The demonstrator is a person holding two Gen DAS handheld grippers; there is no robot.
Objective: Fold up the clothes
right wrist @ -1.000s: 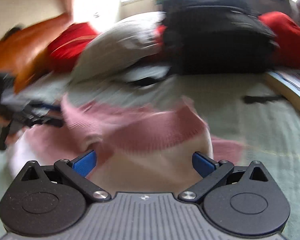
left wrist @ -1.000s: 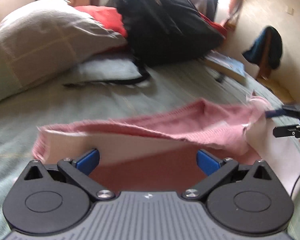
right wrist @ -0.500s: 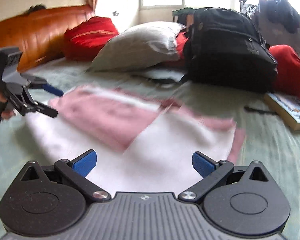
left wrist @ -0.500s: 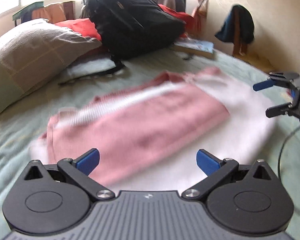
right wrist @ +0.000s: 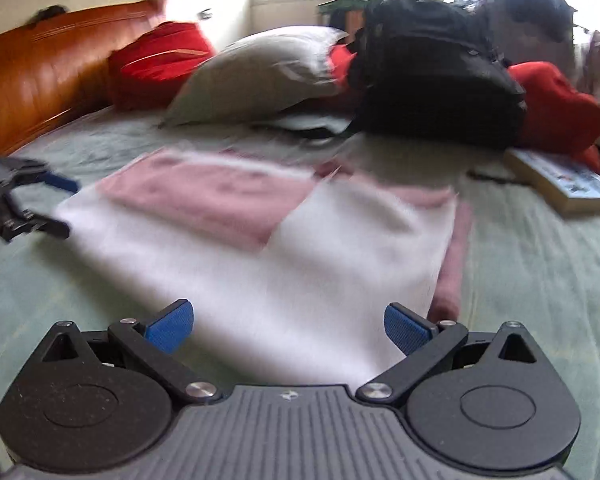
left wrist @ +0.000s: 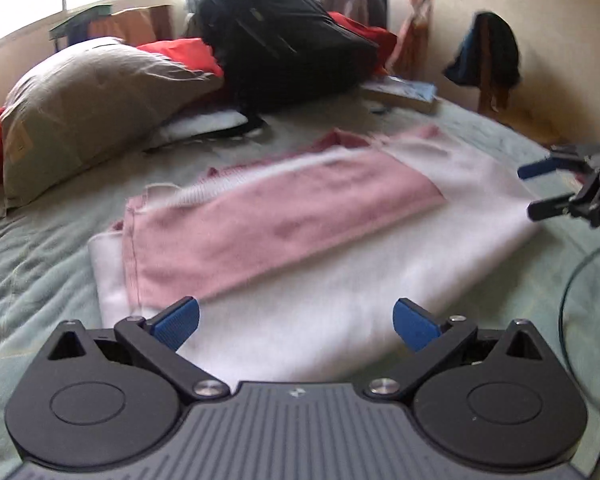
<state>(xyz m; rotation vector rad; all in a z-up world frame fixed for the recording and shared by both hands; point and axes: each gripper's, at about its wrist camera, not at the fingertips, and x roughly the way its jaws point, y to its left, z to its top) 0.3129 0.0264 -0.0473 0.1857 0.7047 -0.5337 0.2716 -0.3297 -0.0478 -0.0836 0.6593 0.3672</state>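
Note:
A pink and white knitted garment (left wrist: 284, 236) lies folded flat on the green bedspread (left wrist: 40, 248), a pink panel over a white one. My left gripper (left wrist: 296, 322) hovers open at the garment's near edge, nothing between its blue pads. In the right wrist view the same garment (right wrist: 260, 232) lies ahead, and my right gripper (right wrist: 286, 324) is open over its white part. Each gripper shows in the other's view: the right gripper (left wrist: 540, 188) at the garment's far right corner, the left gripper (right wrist: 56, 204) at its left edge, both open.
A grey pillow (left wrist: 88, 108), red cushions (right wrist: 160, 64) and a black backpack (left wrist: 284, 60) crowd the head of the bed. A book (right wrist: 564, 180) lies on the bedspread at the right. A wooden headboard (right wrist: 32, 76) stands left. A cable (left wrist: 576, 280) trails at the right.
Both grippers held the garment's pink edge lifted one second ago; they let go, it dropped flat into a fold, and both grippers pulled back from it, open.

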